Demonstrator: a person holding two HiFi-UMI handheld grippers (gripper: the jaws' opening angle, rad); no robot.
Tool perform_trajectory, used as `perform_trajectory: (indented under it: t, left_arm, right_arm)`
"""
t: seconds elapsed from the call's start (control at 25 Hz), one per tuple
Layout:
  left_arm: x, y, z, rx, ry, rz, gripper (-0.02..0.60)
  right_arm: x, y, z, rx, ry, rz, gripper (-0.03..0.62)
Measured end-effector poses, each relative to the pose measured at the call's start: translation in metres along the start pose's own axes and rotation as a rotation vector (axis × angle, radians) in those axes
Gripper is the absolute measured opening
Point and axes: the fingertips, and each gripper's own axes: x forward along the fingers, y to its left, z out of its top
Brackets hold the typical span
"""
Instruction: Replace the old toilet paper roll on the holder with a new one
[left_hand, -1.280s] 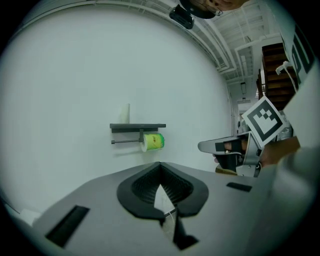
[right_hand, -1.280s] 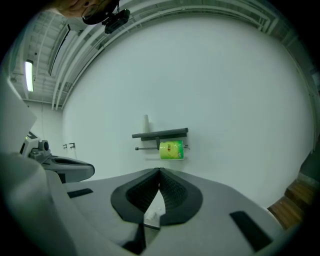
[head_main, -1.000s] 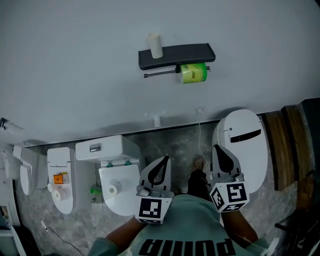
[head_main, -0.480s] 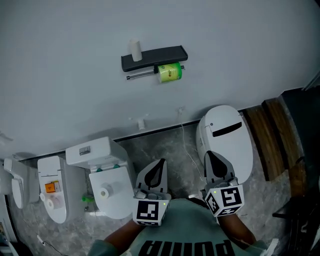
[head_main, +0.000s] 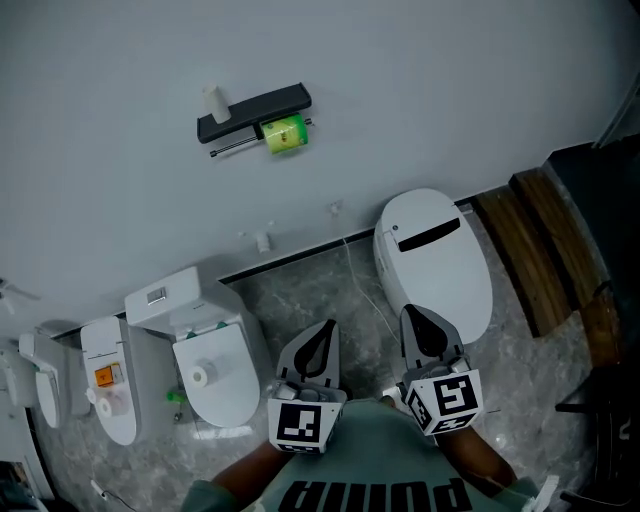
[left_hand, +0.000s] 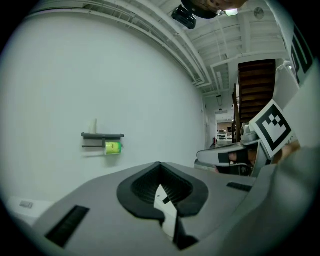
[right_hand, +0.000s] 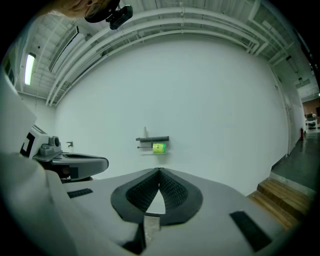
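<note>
Wall holder (head_main: 255, 104), one, far wall. Green-wrapped roll (head_main: 284, 134), one: on the holder's rod, right end, long axis level along the wall. Cardboard tube (head_main: 213, 102), one: upright, shelf's left end. Left gripper (head_main: 327, 327), right gripper (head_main: 411, 314): near, jaws together, empty.

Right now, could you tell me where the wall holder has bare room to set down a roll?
The shelf top is bare from the upright white tube at its left end across to its right end. The bar beneath is bare left of the green roll. Crowded: the shelf's left end and the bar's right end.
</note>
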Motion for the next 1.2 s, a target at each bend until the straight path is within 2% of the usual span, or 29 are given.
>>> perform_trajectory:
  t: [0.24,0.6,0.92,1.2]
  left_arm:
    - [-0.023,-0.053,-0.008,0.012,0.024,0.023,0.005]
    - [-0.057,-0.096,-0.045,-0.021,0.081,0.085,0.005]
    - [-0.063,-0.122,-0.056,-0.018,0.094,0.050,0.004]
    - [-0.061,-0.140,-0.052,0.006,0.098,0.013,0.005]
  right_arm:
    - [-0.056,-0.017,-0.015,0.005,-0.004,0.018,0.009]
    - [-0.108,-0.027,-0.054,0.022,0.033,0.046,0.008]
    - [-0.133,-0.034,-0.064,0.029,0.028,0.025,0.008]
    - [-0.148,-0.043,-0.066,0.047,0.016,0.005,0.008]
